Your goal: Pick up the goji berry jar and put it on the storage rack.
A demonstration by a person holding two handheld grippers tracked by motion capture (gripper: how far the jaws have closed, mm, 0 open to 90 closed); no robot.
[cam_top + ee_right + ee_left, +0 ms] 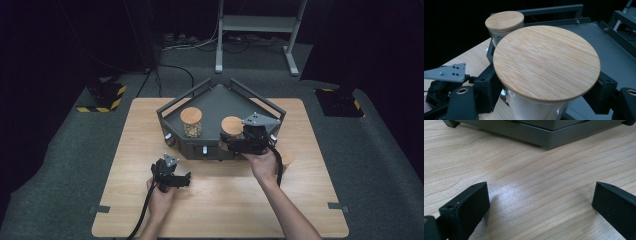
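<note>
With my right gripper [235, 141] fingers pinching the wood-lidded jar [546, 62] at the tray's [220, 102] front edge, I keep it upright clearing the rail, while my left gripper [537, 202] rests spread on the counter [220, 200].

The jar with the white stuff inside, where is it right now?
The jar is clamped in the right gripper at the front right of the grey tray, right of the second jar.
</note>
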